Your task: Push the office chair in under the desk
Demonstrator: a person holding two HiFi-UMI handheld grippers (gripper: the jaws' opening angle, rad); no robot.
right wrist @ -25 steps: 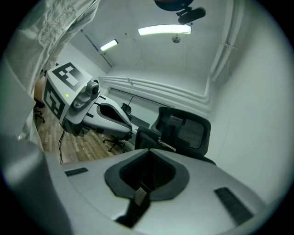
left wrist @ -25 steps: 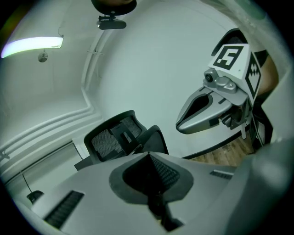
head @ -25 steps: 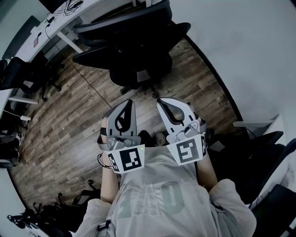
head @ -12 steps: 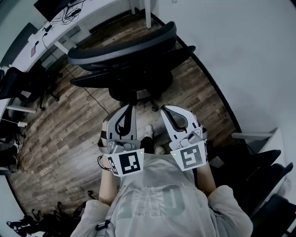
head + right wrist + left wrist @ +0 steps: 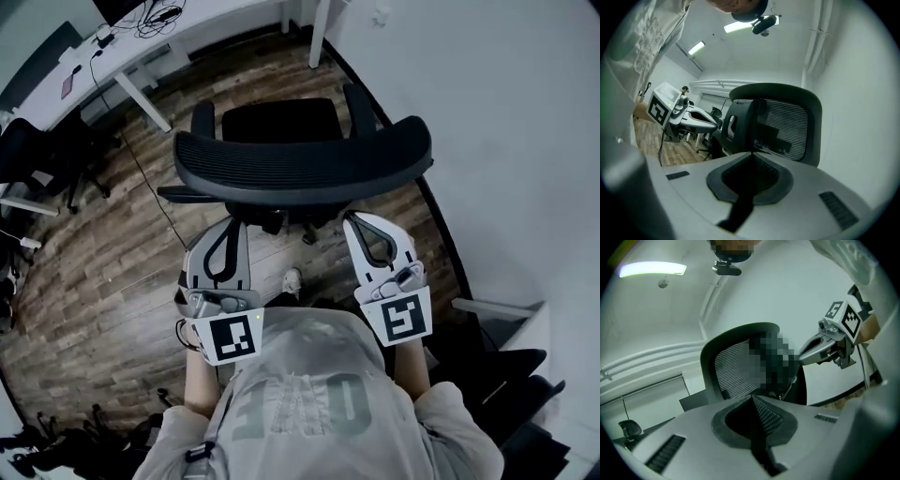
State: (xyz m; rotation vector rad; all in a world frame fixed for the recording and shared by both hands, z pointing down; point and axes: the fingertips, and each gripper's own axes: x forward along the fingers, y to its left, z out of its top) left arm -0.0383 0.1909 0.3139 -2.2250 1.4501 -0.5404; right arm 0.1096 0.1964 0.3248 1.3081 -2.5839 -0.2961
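The black office chair stands in the middle of the head view, its mesh backrest [image 5: 300,169] towards me and its seat [image 5: 281,120] facing the white desk [image 5: 169,28] at the top left. My left gripper [image 5: 232,223] and right gripper [image 5: 354,218] are held level side by side just behind the backrest, both shut and empty. Whether either tip touches the backrest, I cannot tell. In the left gripper view the shut tips [image 5: 752,398] point at the backrest [image 5: 736,366], with the right gripper [image 5: 825,345] beside it. The right gripper view shows shut tips [image 5: 751,154] below the backrest [image 5: 787,126].
A white wall [image 5: 506,112] runs along the right, close to the chair. More black chairs stand at the left [image 5: 37,159] and lower right [image 5: 506,375]. A desk leg [image 5: 141,94] and a floor cable [image 5: 150,178] lie left of the chair on the wood floor.
Both grippers have moved forward towards the chair together. The backrest, earlier well ahead of them, now stands right in front of the tips, and the chair now faces the desk.
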